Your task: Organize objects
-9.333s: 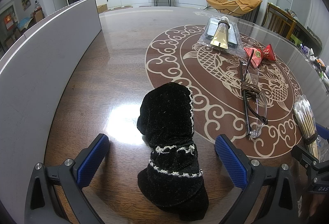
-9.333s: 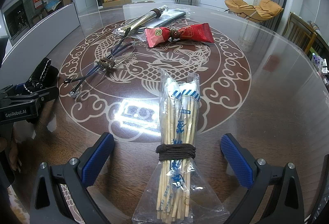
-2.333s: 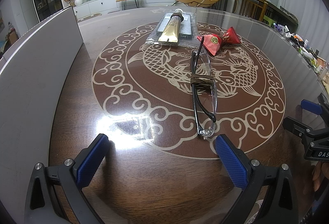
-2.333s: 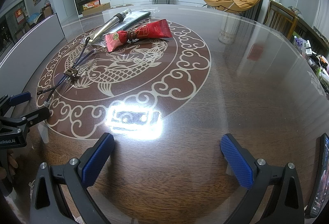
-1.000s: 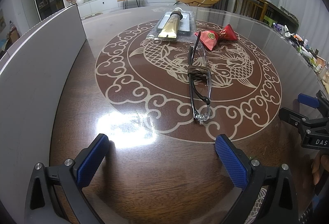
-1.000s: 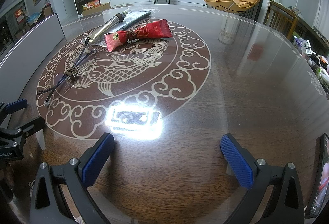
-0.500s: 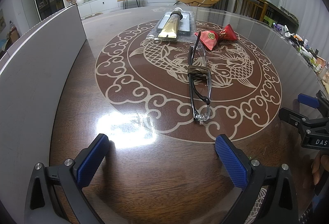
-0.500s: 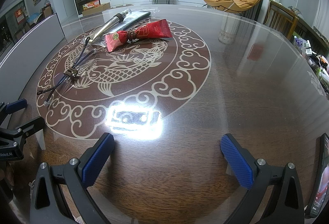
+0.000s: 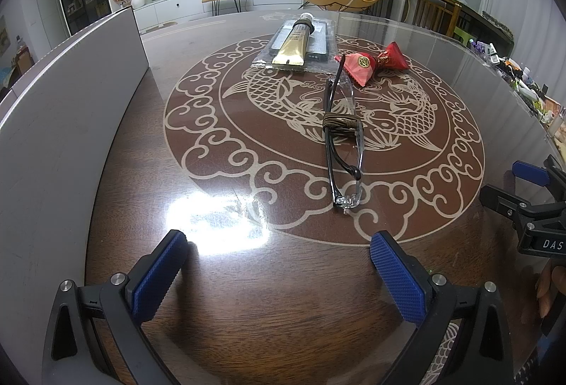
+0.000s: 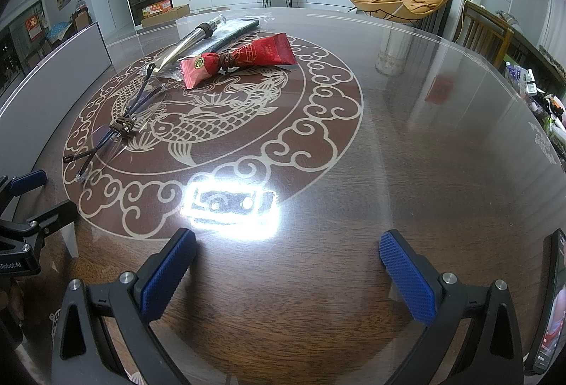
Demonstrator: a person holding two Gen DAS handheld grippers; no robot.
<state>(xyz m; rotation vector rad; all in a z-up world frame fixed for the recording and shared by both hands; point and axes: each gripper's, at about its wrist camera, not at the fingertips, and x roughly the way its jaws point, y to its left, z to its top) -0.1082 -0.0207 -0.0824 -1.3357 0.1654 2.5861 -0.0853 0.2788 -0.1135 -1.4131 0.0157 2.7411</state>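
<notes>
Hovering, left wrist view: left gripper (image 9: 276,261) spread wide and empty, above bare wood just short of the fish medallion (image 9: 460,123).
Glasses (image 9: 341,137): 1 pair, folded, bound with a brown cord, lying on the medallion, nearest item ahead of the left gripper.
Gold tube (image 9: 295,45): 1, on a clear packet at the medallion's far edge.
Red pouch (image 9: 371,64): 1, tied at the waist, just beyond the glasses' far end.
Grey board (image 9: 63,123): 1, standing along the table's left side, well apart from the medallion.
Risk, left: thin temples and clear lenses could slip or twist if the pads close off-centre, away from the cord.

Waiting, right wrist view: right gripper (image 10: 286,259) also gaping, holding nothing, over the glare patch at the medallion's near rim.
Items seen: same 3, glasses on the medallion's left, pouch and tube at its far side.
Risk, right: the glossy tabletop (image 10: 442,144) may let the pouch skate away when nudged; both grippers reaching for the glasses could collide.
</notes>
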